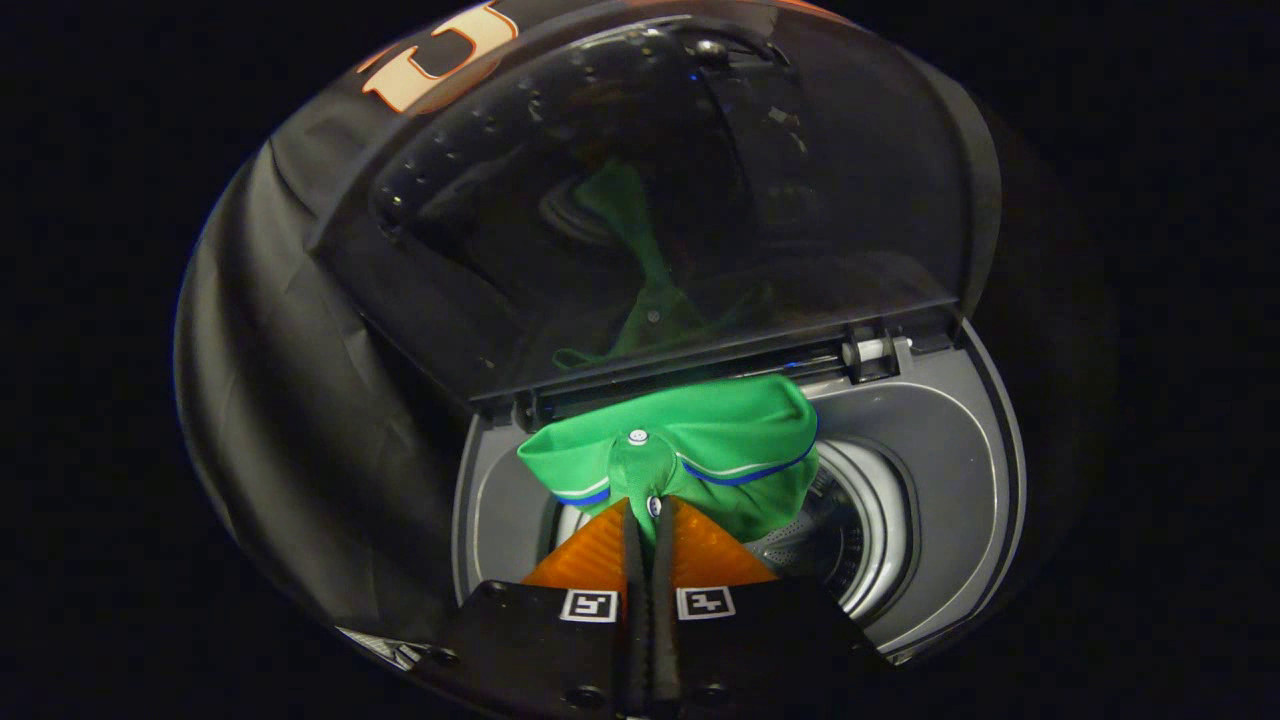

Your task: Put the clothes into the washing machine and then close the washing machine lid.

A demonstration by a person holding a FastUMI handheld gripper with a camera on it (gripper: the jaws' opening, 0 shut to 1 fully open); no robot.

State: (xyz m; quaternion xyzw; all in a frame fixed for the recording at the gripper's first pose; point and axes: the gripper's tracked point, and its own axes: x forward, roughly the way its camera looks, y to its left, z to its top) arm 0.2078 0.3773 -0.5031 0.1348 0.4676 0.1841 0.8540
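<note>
A green polo shirt (700, 450) with white and blue collar trim hangs bunched from my gripper (650, 510), whose two fingers are shut on its button placket. It is held over the round drum opening (840, 540) of a grey top-loading washing machine (950, 440). The shirt covers the left and rear part of the opening. Beyond it the machine's dark transparent lid (700, 200) stands raised, hinged at the back of the deck, and mirrors the green cloth.
Black cloth of the booth's wall (300, 400) hangs to the left of the machine and behind the lid. The lid's hinge (870, 355) sits at the back right of the grey deck. The metal drum shows to the right of the shirt.
</note>
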